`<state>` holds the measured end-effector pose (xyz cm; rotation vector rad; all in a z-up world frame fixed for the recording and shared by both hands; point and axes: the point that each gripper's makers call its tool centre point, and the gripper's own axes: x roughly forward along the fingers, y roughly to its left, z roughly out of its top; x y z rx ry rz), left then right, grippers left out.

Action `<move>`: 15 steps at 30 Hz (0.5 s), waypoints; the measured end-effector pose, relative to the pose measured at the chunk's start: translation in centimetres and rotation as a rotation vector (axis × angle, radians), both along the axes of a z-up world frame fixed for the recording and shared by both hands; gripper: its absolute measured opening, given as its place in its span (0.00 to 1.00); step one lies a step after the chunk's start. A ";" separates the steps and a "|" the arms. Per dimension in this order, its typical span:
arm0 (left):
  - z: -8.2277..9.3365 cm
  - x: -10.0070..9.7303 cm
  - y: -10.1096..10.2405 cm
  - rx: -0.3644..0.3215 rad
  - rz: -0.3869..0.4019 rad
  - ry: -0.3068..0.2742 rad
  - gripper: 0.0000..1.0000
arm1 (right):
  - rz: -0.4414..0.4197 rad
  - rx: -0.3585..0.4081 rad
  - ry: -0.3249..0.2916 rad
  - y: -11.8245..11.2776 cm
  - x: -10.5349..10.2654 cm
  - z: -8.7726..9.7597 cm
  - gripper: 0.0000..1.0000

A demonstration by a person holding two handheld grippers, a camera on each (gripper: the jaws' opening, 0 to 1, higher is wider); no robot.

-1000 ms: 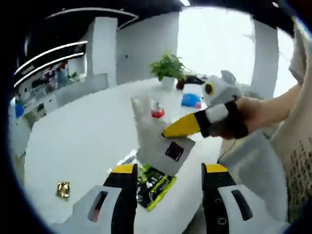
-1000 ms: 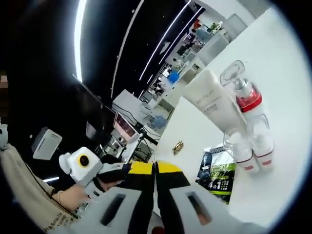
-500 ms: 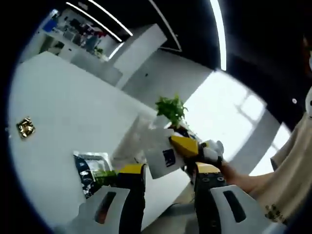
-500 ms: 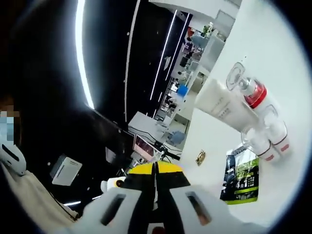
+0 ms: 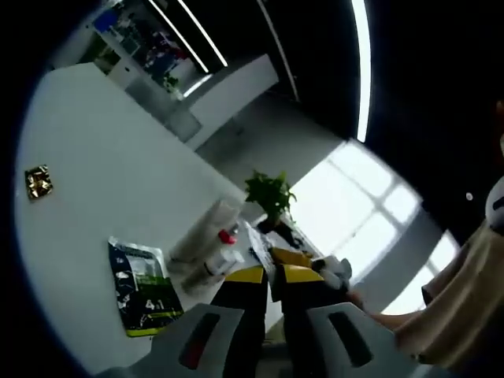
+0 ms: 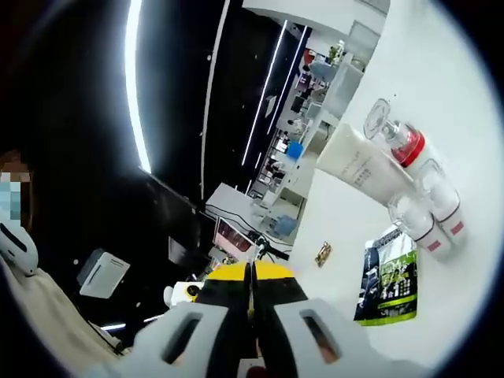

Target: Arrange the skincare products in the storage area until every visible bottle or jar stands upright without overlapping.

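A thin white packet (image 5: 257, 239) stands edge-on between my left gripper's (image 5: 272, 277) yellow tips, which are shut on it. My right gripper (image 5: 293, 257) comes in from the right, held by a hand, and grips the same packet. In the right gripper view my right gripper (image 6: 252, 274) is shut, the packet just a thin line between the jaws. On the white table (image 6: 441, 79) a white tube (image 6: 361, 161), a red-collared pump bottle (image 6: 407, 143) and two small clear-capped bottles (image 6: 413, 220) cluster together; the tube (image 5: 201, 232) also shows beyond my left jaws.
A green and black sachet (image 5: 142, 287) lies flat on the table near the bottles, also seen as the sachet (image 6: 386, 276). A small gold-wrapped piece (image 5: 37, 181) sits apart on the table. A potted plant (image 5: 268, 193) stands at the far edge.
My left gripper's jaws have closed from open onto the white packet that the right gripper holds. Both views have swung a little; the bottles on the table have not moved.
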<state>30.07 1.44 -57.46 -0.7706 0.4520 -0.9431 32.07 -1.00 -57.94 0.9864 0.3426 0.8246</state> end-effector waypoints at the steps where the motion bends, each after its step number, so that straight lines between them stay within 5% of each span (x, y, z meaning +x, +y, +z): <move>1: -0.1 -0.1 0.1 0.023 -0.006 -0.004 0.01 | 0.003 -0.052 -0.028 0.0 -0.1 -0.2 0.01; 9: 0.3 -0.4 1.3 0.090 -0.096 0.010 0.00 | 0.088 -0.256 -0.169 0.5 -1.8 -0.4 0.12; 15: 0.5 -2.6 1.4 0.127 -0.322 0.081 0.00 | 0.201 -0.298 -0.240 0.3 -3.2 0.1 0.24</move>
